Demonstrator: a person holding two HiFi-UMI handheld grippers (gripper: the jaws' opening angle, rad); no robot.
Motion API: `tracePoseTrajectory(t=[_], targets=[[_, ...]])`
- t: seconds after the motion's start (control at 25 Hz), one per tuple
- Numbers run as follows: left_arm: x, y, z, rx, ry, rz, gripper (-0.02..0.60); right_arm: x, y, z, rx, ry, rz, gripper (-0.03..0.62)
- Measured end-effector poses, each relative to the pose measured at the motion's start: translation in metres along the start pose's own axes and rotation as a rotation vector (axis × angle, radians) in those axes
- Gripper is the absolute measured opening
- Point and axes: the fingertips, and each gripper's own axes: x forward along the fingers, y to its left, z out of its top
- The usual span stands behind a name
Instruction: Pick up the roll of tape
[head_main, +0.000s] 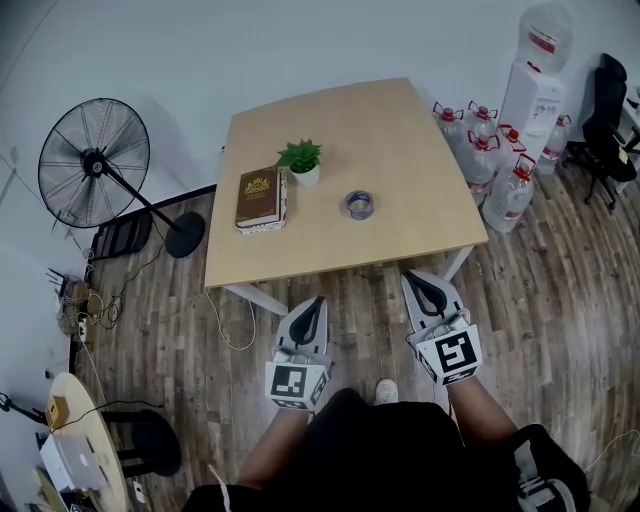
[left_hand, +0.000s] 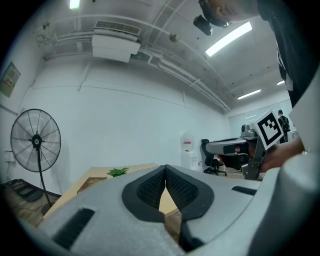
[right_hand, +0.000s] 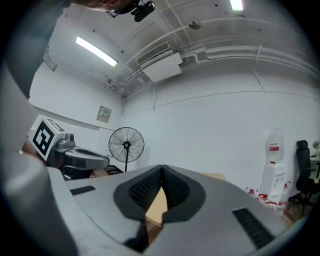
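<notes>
The tape (head_main: 360, 205) lies flat near the middle of the table (head_main: 410, 140), a little toward its front edge. A book (head_main: 259, 198) and a plant (head_main: 301, 160) sit on the table's left half, just beside each other. The left gripper (head_main: 317, 301) and right gripper (head_main: 414, 276) hang over the floor, just short of the table's front edge and well apart from the tape. Both point level at the table. Each gripper's jaws are clenched tip to tip, with nothing between them.

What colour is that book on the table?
The book is dark brown with gold decoration; the head view shows it best.
</notes>
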Motion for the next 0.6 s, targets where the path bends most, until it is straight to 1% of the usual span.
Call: tracePoseTrajectory(t=[0.16, 0.28, 0.4, 0.6], targets=[[0.02, 0.022, -0.005, 0.0, -0.001, 0.008, 0.005, 0.032, 0.001, -0.005, -0.048, 0.022, 0.047, -0.005], [0.039, 0.046, -0.009, 0.005, 0.006, 0.011, 0.005, 0.06, -0.002, -0.005, -0.071, 0.031, 0.064, -0.005], [0.061, 0.067, -0.011, 0.001, 0.006, 0.003, 0.005, 0.089, -0.009, -0.005, -0.103, 0.039, 0.07, -0.005], [0.099, 0.103, -0.011, 0.001, 0.004, -0.024, 0.005, 0.14, -0.022, -0.006, -0.107, 0.063, 0.044, -0.005]])
